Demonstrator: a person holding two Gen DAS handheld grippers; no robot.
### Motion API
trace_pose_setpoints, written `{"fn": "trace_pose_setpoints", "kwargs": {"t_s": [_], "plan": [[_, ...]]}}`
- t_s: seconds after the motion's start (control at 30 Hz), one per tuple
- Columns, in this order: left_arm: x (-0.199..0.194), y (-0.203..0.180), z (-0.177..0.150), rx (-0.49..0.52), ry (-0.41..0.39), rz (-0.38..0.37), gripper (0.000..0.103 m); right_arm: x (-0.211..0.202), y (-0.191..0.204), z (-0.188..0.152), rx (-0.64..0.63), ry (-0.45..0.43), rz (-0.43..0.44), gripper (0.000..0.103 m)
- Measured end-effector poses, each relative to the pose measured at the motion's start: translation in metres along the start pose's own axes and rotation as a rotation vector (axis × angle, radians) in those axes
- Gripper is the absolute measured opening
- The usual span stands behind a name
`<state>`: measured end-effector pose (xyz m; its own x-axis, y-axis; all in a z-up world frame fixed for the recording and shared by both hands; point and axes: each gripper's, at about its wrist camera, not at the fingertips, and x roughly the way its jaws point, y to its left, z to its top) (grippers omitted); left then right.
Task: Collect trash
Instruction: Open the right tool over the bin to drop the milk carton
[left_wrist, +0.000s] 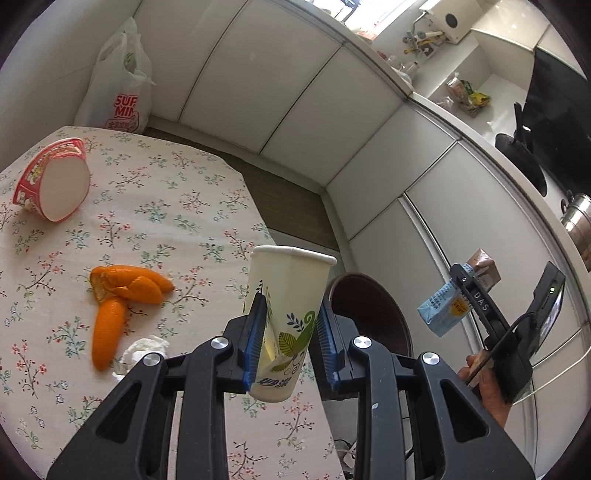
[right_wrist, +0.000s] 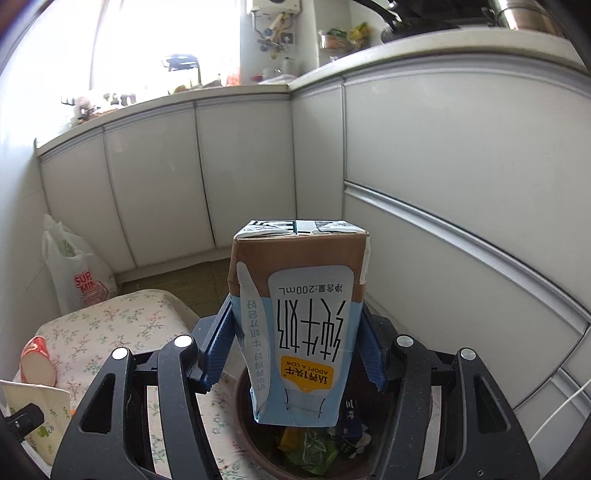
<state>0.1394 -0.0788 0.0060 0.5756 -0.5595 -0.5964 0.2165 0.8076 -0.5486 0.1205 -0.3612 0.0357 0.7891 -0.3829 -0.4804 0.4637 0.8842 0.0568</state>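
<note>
My left gripper (left_wrist: 290, 332) is shut on a white paper cup (left_wrist: 286, 325) with green leaf print, held above the table's right edge. My right gripper (right_wrist: 295, 343) is shut on a blue and brown milk carton (right_wrist: 299, 325), held upside down over a dark round trash bin (right_wrist: 258, 443) with wrappers inside. The carton (left_wrist: 443, 308) and right gripper (left_wrist: 476, 295) also show in the left wrist view, beyond the bin (left_wrist: 369, 306). Orange peels (left_wrist: 118, 299), a crumpled tissue (left_wrist: 142, 350) and a tipped red noodle bowl (left_wrist: 51, 179) lie on the floral tablecloth (left_wrist: 166, 206).
A white plastic shopping bag (left_wrist: 118, 85) stands on the floor behind the table. White cabinets (left_wrist: 280, 92) wrap around the corner, with a cluttered counter (left_wrist: 461, 74) above. The noodle bowl (right_wrist: 37, 362) and the cup (right_wrist: 33, 417) show at left in the right wrist view.
</note>
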Motion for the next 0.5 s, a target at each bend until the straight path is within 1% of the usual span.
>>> {"fn": "trace_pose_setpoints", "kwargs": {"t_s": [0.07,0.13,0.17,0.2,0.23,0.3,0.4,0.5], "plan": [[0.009,-0.011,-0.002,0.012,0.009,-0.006,0.028,0.008,-0.013,0.0,0.016,0.032,-0.001,0.057],[0.017,-0.021,-0.003,0.018,0.02,-0.014,0.028,0.017,-0.02,0.0,0.026,0.071,-0.004,0.065],[0.022,-0.026,-0.003,0.018,0.026,-0.021,0.028,0.019,-0.023,0.0,0.041,0.079,-0.007,0.071],[0.026,-0.03,-0.004,0.017,0.033,-0.028,0.028,0.019,-0.027,-0.001,0.056,0.081,-0.01,0.075],[0.03,-0.035,-0.004,0.016,0.038,-0.034,0.028,0.019,-0.033,0.001,0.072,0.081,-0.019,0.077],[0.038,-0.044,-0.003,0.018,0.046,-0.044,0.028,0.013,-0.043,0.0,0.103,0.07,-0.032,0.087],[0.05,-0.06,-0.002,0.016,0.056,-0.067,0.029,0.005,-0.064,0.003,0.17,0.033,-0.074,0.094],[0.062,-0.083,0.0,0.034,0.058,-0.091,0.029,-0.003,-0.084,0.004,0.215,-0.001,-0.117,0.096]]}}
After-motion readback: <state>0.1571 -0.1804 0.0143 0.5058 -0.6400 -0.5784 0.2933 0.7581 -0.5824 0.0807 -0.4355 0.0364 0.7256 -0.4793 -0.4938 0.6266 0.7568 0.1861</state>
